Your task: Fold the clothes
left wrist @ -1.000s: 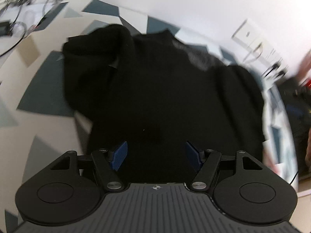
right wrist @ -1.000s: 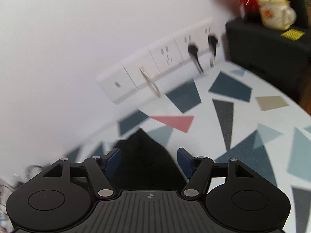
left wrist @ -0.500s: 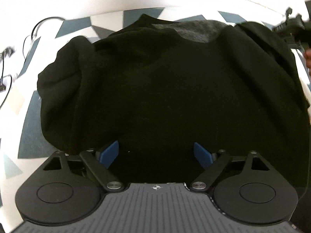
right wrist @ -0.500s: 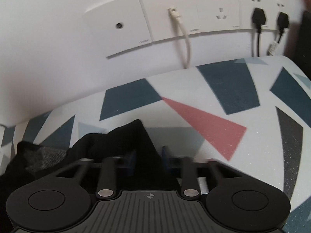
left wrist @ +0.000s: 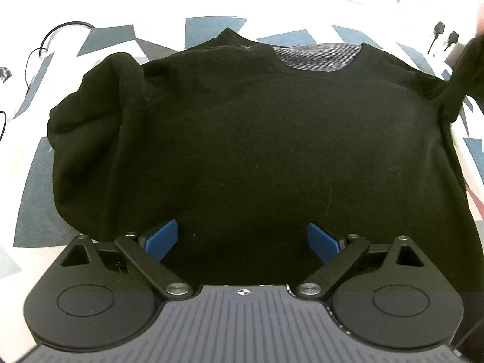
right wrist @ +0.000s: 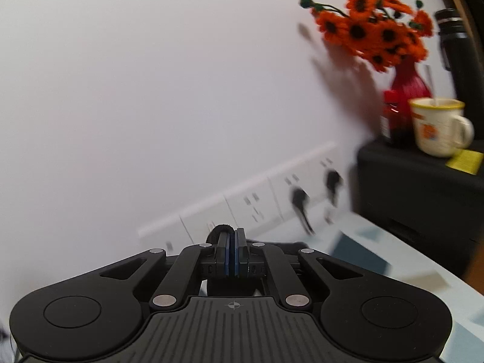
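You have one surface [left wrist: 36,181], white with grey-blue triangles, and one black sweater [left wrist: 257,139] spread across most of it, neck opening towards the wall with a grey lining showing inside the collar; its left sleeve lies bunched on the body's left side, and its right sleeve rises off the surface at the upper right edge of the left view; one black cabinet [right wrist: 423,199] stands at the surface's far right, carrying one red vase [right wrist: 408,81] that holds a bunch of orange flowers [right wrist: 375,27], one cream mug [right wrist: 438,127] with something thin standing in it, one dark jar [right wrist: 393,118] with a red lid, and one yellow note [right wrist: 466,160]; along the wall you have one row of sockets [right wrist: 257,205] with two black plugs in it; your left tool [left wrist: 242,240] hangs spread over the sweater's lower part, its jaws having just been opening with nothing pinched; your right tool [right wrist: 232,254] is pressed together on a fold of black cloth.
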Action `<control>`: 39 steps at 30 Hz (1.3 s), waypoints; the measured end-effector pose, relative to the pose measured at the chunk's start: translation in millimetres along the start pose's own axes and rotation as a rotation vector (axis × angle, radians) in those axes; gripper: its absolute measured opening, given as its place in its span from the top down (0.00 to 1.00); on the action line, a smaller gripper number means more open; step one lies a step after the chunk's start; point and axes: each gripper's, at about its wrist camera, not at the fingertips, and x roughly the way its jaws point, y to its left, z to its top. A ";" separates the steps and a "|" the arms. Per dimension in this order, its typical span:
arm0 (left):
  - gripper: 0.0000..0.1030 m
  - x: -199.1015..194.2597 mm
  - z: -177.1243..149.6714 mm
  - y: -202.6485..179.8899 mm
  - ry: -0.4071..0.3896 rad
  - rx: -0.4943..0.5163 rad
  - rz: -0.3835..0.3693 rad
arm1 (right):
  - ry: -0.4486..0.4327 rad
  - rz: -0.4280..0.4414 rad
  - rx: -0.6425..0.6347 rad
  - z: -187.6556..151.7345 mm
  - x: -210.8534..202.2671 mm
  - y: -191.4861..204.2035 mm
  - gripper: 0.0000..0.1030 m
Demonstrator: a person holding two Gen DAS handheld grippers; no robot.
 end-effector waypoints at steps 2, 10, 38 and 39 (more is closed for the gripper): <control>0.06 1.2 -0.2 -0.7 -0.004 0.017 -0.004 | 0.096 -0.053 0.013 -24.6 -14.6 -13.7 0.97; 0.02 -7.9 -1.5 13.1 -0.033 -0.016 -0.073 | 0.490 -0.114 0.041 -118.3 -18.5 -2.0 0.69; 0.93 -10.3 20.7 151.0 -0.127 -0.288 0.129 | 0.579 0.103 -0.217 -180.8 38.3 117.5 0.32; 0.93 -13.0 22.0 151.2 -0.134 -0.275 0.146 | 0.576 0.105 -0.217 -181.6 38.6 118.1 0.29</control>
